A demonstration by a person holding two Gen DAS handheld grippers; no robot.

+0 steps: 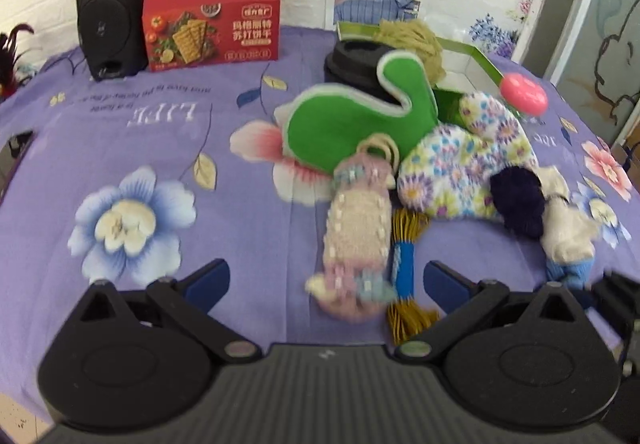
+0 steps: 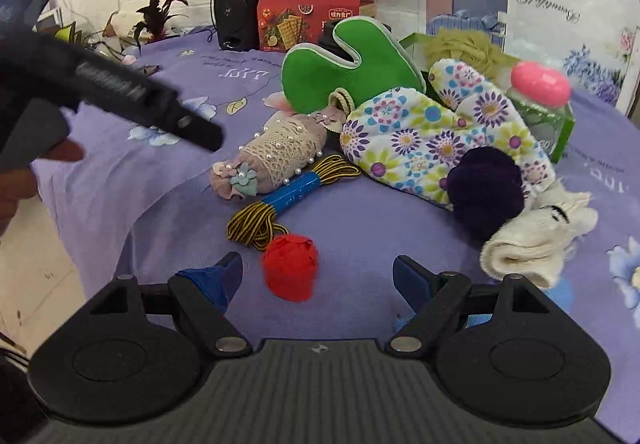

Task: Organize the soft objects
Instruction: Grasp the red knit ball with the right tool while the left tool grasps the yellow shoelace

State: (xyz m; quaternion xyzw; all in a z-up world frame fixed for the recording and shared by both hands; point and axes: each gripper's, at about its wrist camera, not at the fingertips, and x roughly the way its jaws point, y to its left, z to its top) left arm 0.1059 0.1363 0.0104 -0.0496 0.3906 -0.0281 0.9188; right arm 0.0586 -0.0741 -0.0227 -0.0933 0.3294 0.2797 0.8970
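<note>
Left wrist view: left hand-held gripper (image 1: pixel 326 286) spread wide, nothing between its blue pads, hovering low over the purple floral cloth (image 1: pixel 120 147) covering the bench. Just ahead, between the fingers, lies a pink lace-and-pearl pouch (image 1: pixel 356 232); a yellow-black cord bundle with blue wrapper (image 1: pixel 404 272) touches its right side. Behind these a green mitt (image 1: pixel 352 115) leans up against a black lidded cup (image 1: pixel 352 59), and a floral oven mitt (image 1: pixel 464 159) lies beside it with a dark purple yarn ball (image 1: pixel 518 201) on its lower edge. White socks (image 1: pixel 564 228) sit right of the yarn ball. Further back: green box (image 1: pixel 476 63) holding a tan yarn tangle (image 1: pixel 412 39), a pink-capped bottle (image 1: pixel 524 91), a red cracker box (image 1: pixel 212 21) and a black speaker (image 1: pixel 108 15). Right wrist view: right hand-held gripper (image 2: pixel 318 284) also spread, holding nothing; a red crepe ball (image 2: pixel 290 268) lies on the cloth between its fingers, nearer the left one, not touching either. The same pile lies beyond it.
</note>
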